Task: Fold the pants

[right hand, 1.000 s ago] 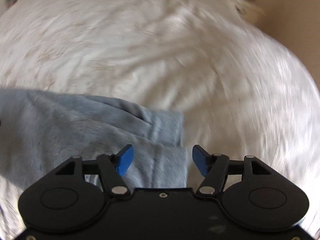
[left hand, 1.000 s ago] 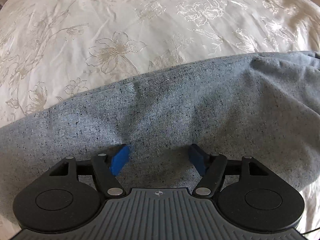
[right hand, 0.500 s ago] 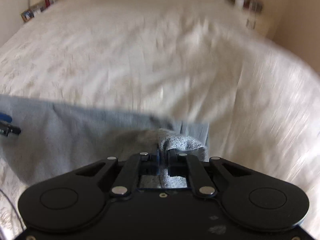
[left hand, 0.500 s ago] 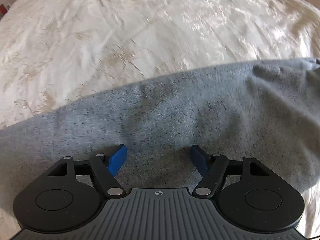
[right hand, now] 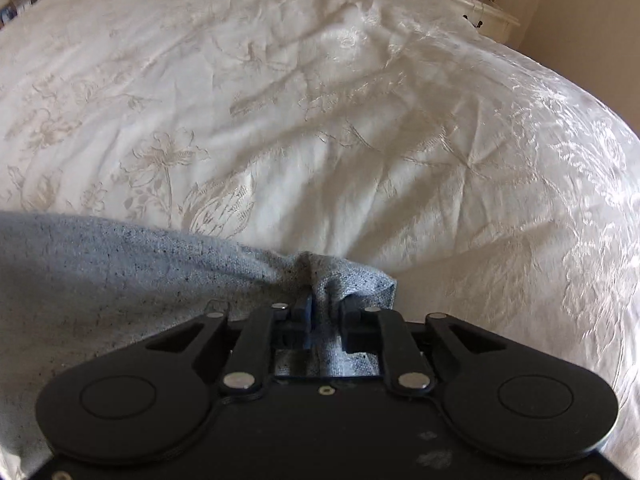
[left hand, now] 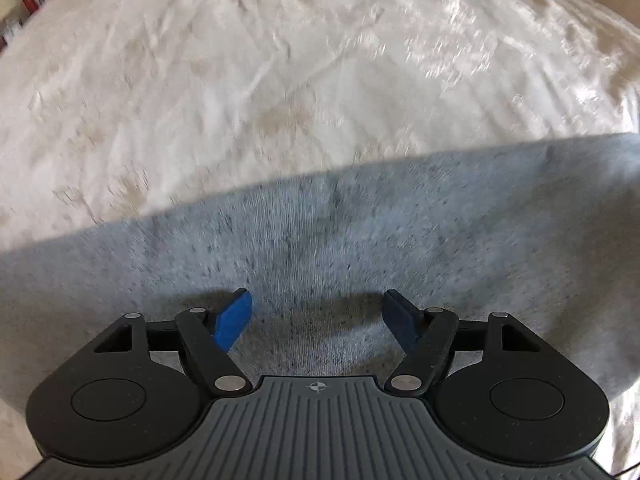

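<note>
Bed: a wide bed under a cream bedspread with embroidered flowers point(right hand: 360, 128) carries everything; a pale nightstand point(right hand: 476, 4) stands at its far right corner.
Pants: heathered grey knit pants point(left hand: 360, 248) lie on the bedspread's near part, their far edge bordering bare cream cloth.
Long axis: it seems to run side to side across both views, from the left tool towards the right one; which end is the waistband I cannot tell.
Right tool point(right hand: 326, 312): clenched on a bunched-up end of the grey fabric, which rises as a ridge between the pads; the jaws have just eased a little wider, fabric between them.
Left tool point(left hand: 316, 312): released, blue pads spread wide, poised on or just above the flat fabric and gripping nothing.
Key relation: the right hand has the end; the pants stretch leftward from it, so the fold likely travels along that axis.
</note>
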`<act>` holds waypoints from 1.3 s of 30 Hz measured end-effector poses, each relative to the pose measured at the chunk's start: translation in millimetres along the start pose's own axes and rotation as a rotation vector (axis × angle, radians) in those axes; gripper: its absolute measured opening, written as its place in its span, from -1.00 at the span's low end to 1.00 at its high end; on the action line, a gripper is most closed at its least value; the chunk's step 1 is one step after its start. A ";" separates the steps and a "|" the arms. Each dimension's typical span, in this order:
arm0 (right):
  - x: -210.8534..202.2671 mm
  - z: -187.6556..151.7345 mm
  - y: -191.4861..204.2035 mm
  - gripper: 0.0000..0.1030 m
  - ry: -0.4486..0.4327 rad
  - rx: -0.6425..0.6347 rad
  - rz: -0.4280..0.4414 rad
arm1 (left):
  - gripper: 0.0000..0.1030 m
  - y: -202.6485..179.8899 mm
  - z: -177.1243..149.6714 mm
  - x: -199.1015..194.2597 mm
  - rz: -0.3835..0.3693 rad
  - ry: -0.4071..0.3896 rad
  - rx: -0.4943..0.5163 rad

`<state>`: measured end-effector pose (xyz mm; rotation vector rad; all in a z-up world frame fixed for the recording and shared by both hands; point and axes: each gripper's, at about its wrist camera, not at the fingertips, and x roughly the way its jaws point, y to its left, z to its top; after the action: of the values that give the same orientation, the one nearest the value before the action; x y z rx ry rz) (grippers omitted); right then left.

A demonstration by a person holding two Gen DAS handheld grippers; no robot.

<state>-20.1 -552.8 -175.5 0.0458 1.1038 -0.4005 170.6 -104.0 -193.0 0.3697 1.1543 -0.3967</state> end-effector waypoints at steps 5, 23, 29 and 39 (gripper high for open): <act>-57.4 -4.4 0.4 0.06 -0.158 0.059 -0.057 | 0.38 -17.3 -11.6 -45.1 -0.058 -0.094 0.051; -92.1 -125.9 180.9 -0.14 0.082 0.085 0.486 | 0.46 -62.9 -96.7 -65.9 -0.278 0.002 0.139; -77.5 -68.1 170.3 -0.28 0.010 0.122 0.450 | 0.46 -67.2 -92.5 -58.1 -0.280 0.005 0.155; -75.3 -29.2 138.9 -0.24 -0.036 0.241 0.439 | 0.47 -87.3 -47.4 -41.6 -0.281 -0.042 0.207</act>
<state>-27.5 -395.2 -145.3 0.4836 0.9724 -0.1366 75.8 -152.9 -178.1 0.3779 1.1302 -0.7701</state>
